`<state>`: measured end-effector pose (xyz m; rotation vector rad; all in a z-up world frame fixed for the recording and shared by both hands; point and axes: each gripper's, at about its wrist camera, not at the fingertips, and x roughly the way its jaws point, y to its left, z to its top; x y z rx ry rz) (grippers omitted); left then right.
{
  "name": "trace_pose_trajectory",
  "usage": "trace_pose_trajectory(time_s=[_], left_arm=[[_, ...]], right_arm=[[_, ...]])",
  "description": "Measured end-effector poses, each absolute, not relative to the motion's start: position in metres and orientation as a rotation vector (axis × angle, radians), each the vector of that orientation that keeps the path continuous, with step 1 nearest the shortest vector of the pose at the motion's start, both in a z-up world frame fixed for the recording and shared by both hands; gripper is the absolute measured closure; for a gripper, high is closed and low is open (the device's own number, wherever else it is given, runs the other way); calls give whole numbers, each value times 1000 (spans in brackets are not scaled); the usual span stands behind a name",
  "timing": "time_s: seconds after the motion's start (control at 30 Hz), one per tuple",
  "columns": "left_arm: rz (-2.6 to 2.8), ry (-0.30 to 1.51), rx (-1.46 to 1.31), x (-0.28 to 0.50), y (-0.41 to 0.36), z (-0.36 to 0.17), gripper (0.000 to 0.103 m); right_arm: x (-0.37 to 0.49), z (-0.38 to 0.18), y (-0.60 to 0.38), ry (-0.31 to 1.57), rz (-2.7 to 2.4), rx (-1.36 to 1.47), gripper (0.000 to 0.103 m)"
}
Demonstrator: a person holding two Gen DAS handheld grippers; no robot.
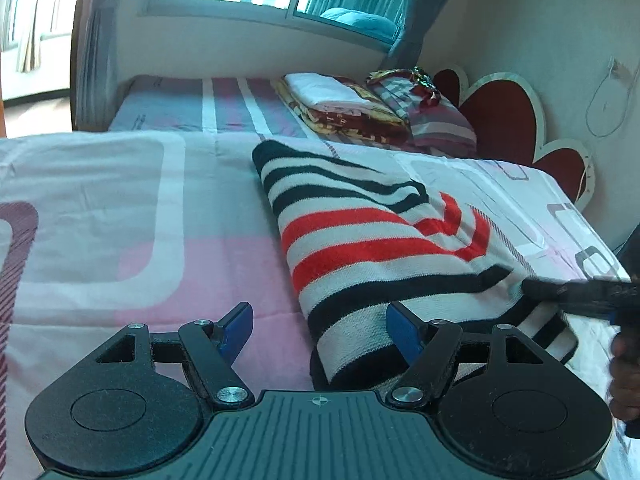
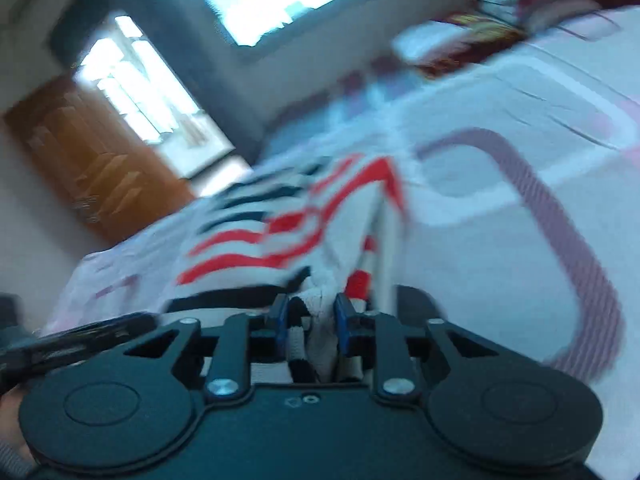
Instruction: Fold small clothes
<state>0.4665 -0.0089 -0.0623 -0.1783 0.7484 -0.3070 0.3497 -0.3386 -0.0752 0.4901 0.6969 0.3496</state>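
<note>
The folded striped garment (image 1: 372, 236) lies on the bed (image 1: 120, 220) toward its right edge. A stack of folded linens (image 1: 344, 104) sits behind it, near the headboard (image 1: 504, 116).

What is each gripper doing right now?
Left gripper: open, holding nothing, at the edge of the sweater.
Right gripper: closed on a bunched fold of the sweater.

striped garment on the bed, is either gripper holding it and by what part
The right gripper pinches the striped garment by a bunched bit of its near edge. The left gripper is open and holds nothing, its jaws straddling the garment's near corner.
</note>
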Motion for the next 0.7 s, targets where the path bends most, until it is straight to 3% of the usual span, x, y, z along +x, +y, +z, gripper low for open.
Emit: trace_pose_trajectory(time_s=[0.1, 0.13, 0.23, 0.53, 0.6, 0.63, 0.7], left_arm=[[-309, 737, -173, 469, -9, -56, 30], [-317, 713, -165, 470, -8, -53, 30], [-342, 687, -201, 488, -5, -46, 30], [-373, 792, -217, 564, -18, -68, 30], [-357, 795, -193, 570, -20, -76, 30], [-315, 801, -134, 572, -24, -81, 30], [-287, 799, -108, 571, -27, -90, 30]], right_arm=[[358, -105, -369, 740, 316, 615, 88], [357, -100, -369, 736, 320, 608, 86], [353, -74, -363, 629, 294, 539, 66], [442, -82, -365, 685, 246, 484, 65], [450, -83, -359, 689, 274, 446, 74], [449, -80, -352, 672, 269, 373, 90], [440, -77, -337, 631, 245, 226, 93]])
